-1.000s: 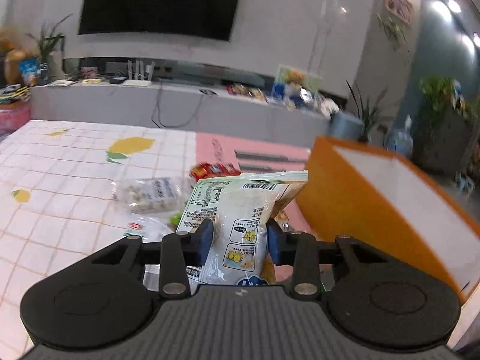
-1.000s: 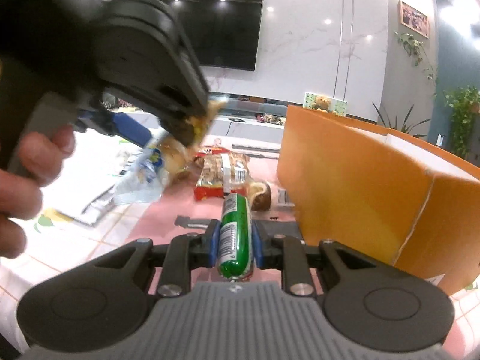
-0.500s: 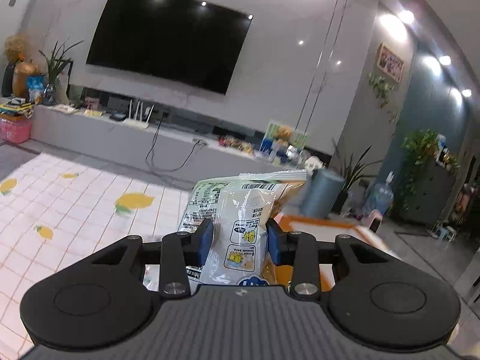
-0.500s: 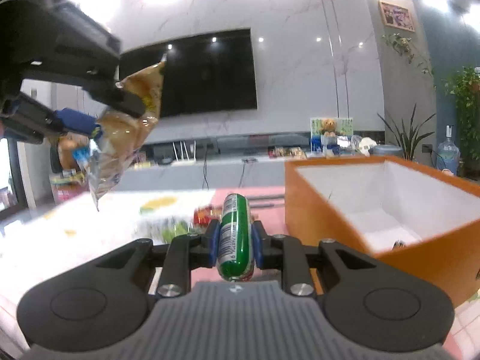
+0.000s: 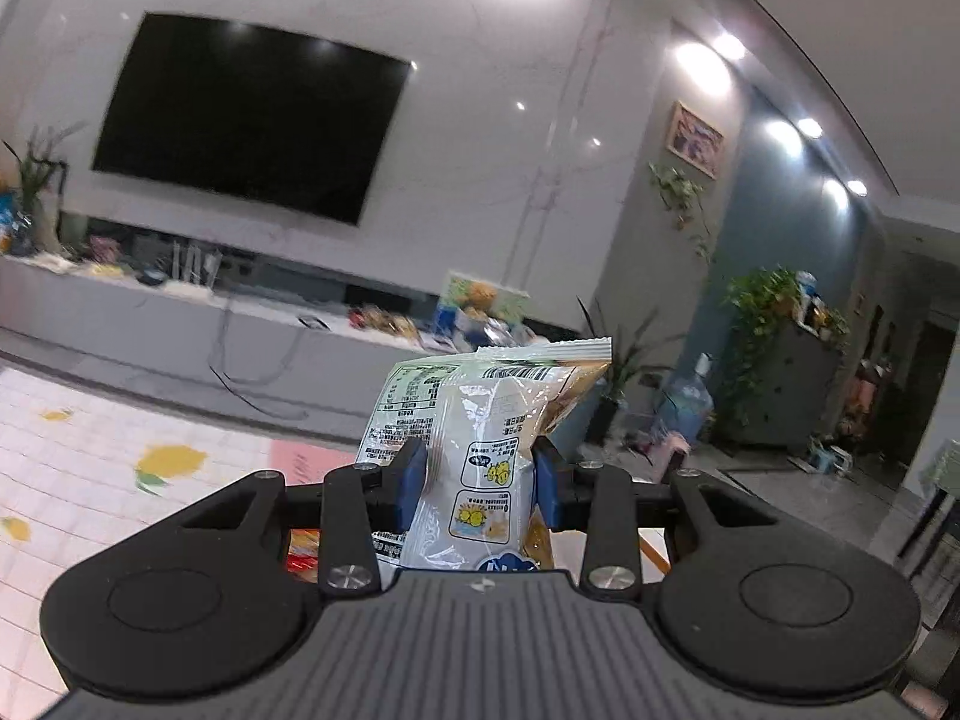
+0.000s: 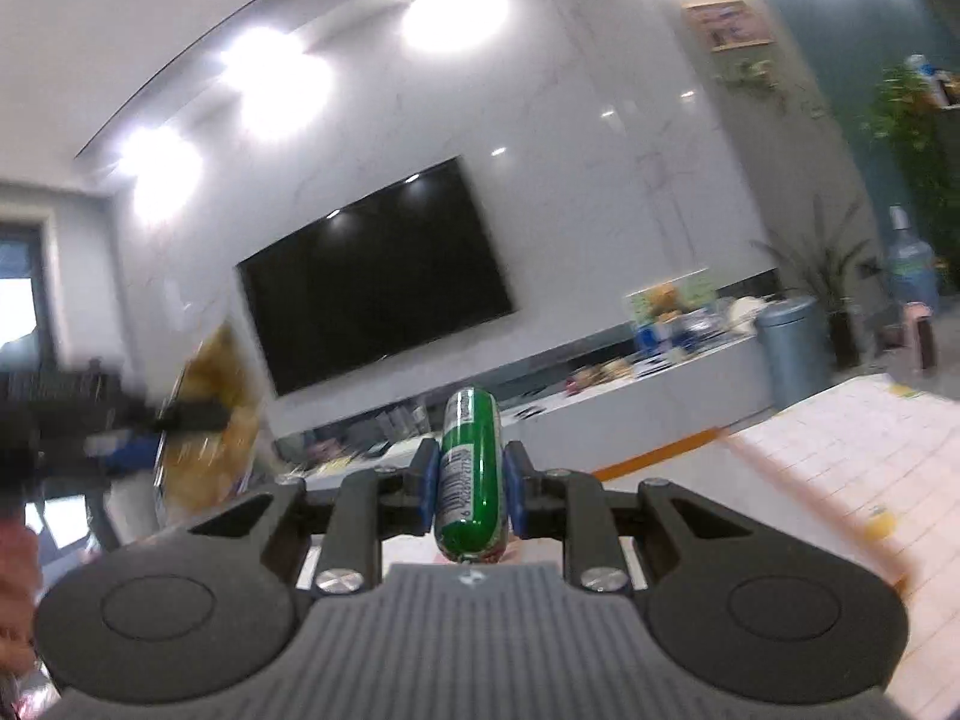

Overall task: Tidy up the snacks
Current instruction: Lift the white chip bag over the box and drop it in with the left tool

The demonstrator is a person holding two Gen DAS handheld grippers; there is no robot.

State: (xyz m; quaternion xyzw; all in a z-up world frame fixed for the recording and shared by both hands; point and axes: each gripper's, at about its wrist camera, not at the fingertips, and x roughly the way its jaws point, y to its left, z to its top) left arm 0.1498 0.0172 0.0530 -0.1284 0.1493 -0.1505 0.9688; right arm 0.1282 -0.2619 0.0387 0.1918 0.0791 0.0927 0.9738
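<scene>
My left gripper (image 5: 478,483) is shut on a clear snack bag (image 5: 480,420) with a printed white label and golden contents; its sealed top stands up above the blue pads. My right gripper (image 6: 470,483) is shut on a green sausage-shaped snack tube (image 6: 470,462) that points forward between its pads. In the right wrist view the left gripper (image 6: 78,438) shows blurred at the left edge, with the golden snack bag (image 6: 210,414) hanging in it. A thin strip of the orange box (image 6: 660,456) rim shows low, right of the tube. Both grippers are lifted well above the table.
A white checked tablecloth (image 5: 90,450) with yellow lemon prints and a pink patch lies below at the left. A red snack packet (image 5: 300,552) peeks under the left gripper. Beyond are a wall television (image 5: 252,120), a low cabinet with clutter, plants and a water bottle.
Both grippers have risen from the table with their snacks still held, so the views now face the wall. The right gripper has rolled and swung; the orange box has dropped almost out of view.
</scene>
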